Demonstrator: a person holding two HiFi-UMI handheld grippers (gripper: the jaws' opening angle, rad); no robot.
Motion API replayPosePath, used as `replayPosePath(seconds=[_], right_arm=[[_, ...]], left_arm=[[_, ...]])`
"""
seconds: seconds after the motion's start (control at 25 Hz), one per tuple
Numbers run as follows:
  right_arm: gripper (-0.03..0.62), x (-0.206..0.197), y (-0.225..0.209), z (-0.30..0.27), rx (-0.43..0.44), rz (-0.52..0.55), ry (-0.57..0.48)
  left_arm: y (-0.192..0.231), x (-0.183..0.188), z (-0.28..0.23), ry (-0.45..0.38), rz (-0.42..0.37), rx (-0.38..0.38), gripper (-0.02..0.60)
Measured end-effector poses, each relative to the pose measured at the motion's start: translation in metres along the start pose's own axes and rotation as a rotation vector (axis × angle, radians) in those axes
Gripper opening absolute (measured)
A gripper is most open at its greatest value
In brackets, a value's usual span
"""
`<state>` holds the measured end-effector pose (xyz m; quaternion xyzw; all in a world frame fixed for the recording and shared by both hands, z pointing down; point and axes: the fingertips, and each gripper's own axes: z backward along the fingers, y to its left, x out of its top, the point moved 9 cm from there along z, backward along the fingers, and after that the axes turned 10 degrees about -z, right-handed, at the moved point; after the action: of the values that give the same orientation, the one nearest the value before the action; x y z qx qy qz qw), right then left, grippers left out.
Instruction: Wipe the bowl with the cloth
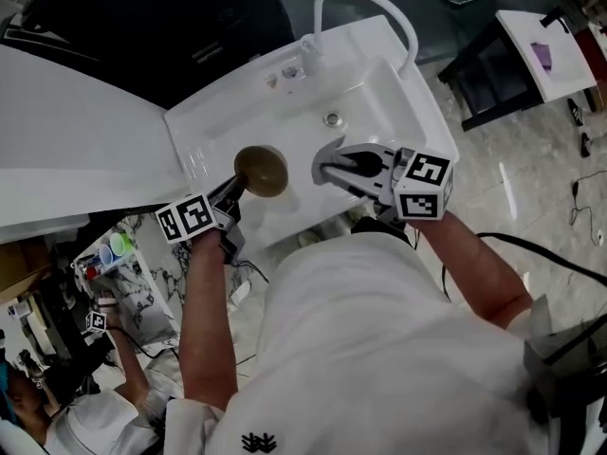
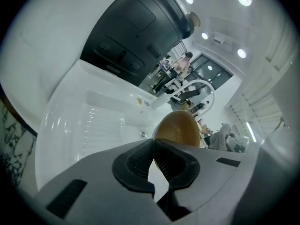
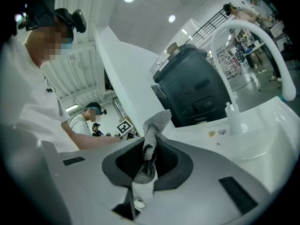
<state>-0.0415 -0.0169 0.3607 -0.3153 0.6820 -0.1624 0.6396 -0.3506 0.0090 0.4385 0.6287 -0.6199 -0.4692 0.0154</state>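
Observation:
A brown bowl (image 1: 261, 171) hangs over the white sink (image 1: 379, 102), tipped on its side. My left gripper (image 1: 239, 187) is shut on the bowl's near rim; in the left gripper view the bowl (image 2: 178, 127) rises just past the pinched pads. Just right of the bowl, my right gripper (image 1: 327, 170) is shut on a grey knitted cloth (image 3: 153, 135), which sticks up in a bunch from between the jaws. In the head view the cloth (image 1: 325, 154) sits a short way from the bowl's open side, not touching it.
A curved white faucet (image 1: 365, 3) and a drain (image 1: 331, 118) lie behind the grippers. A soap bottle (image 3: 233, 116) and a black appliance (image 3: 192, 90) stand on the counter. Another person (image 1: 95, 415) is at lower left; a dark side table (image 1: 545, 50) stands at the right.

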Motion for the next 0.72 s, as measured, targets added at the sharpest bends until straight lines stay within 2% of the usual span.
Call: replayPosePath(seconds=[0.28,0.72], right_arm=[[0.043,-0.006,-0.012,0.01,-0.038,0.004,0.031],[0.043,0.003,-0.049,0.036,-0.046,-0.003,0.039]], left_arm=[[0.04,0.014,-0.013,0.072,0.074,0.184,0.018],[0.088,0.039,-0.051,0.136,0.202,0.349,0.018]])
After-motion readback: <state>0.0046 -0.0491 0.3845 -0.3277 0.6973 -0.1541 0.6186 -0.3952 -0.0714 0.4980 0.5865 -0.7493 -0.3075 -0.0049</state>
